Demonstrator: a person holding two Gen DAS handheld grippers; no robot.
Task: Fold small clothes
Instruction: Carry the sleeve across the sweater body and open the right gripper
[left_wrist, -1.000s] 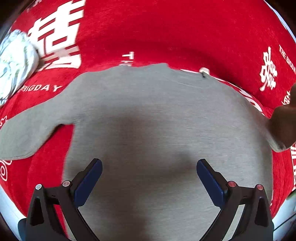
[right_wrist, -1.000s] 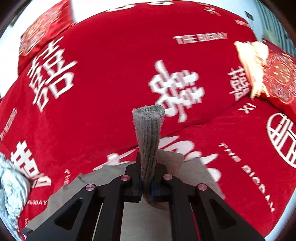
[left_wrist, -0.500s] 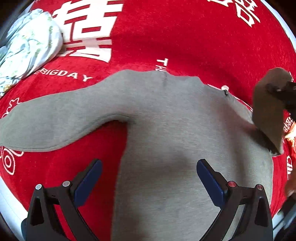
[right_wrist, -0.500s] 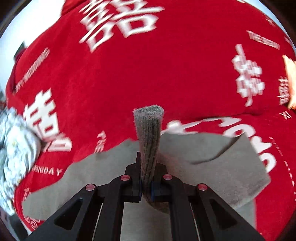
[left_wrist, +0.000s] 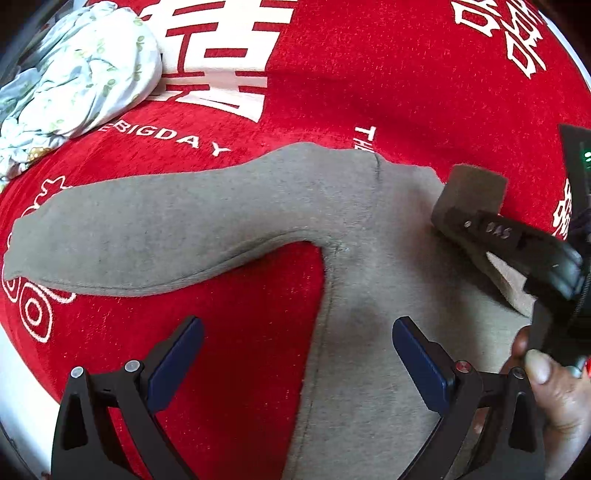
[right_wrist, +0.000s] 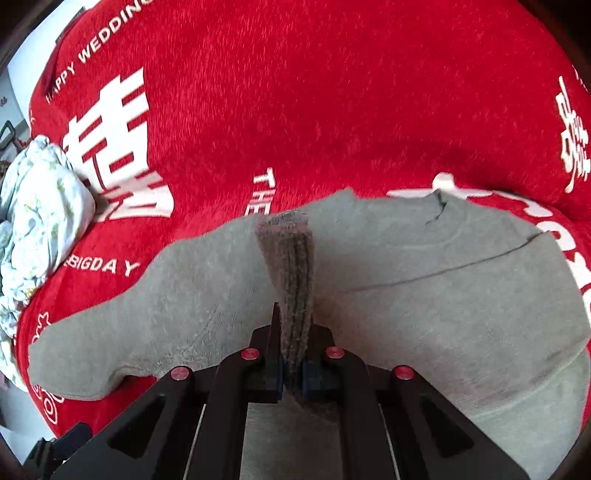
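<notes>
A red plush cover (left_wrist: 388, 85) printed with large white characters and English words is spread across the whole scene. On it a grey sweater (left_wrist: 369, 295) is laid flat, its body toward the near right and one long sleeve (left_wrist: 147, 236) stretched out to the left. A crumpled pale floral cloth (left_wrist: 74, 77) is seen at the far left, apart from the sweater. The right tongs (right_wrist: 291, 373) are closed on the ribbed cuff (right_wrist: 288, 266) of the other sleeve, which is held up over the sweater's body. The left tongs (left_wrist: 295, 362) are held wide open with nothing between them, above the spot where the left sleeve joins the body. A hand (left_wrist: 554, 391) is visible at the near right edge.
</notes>
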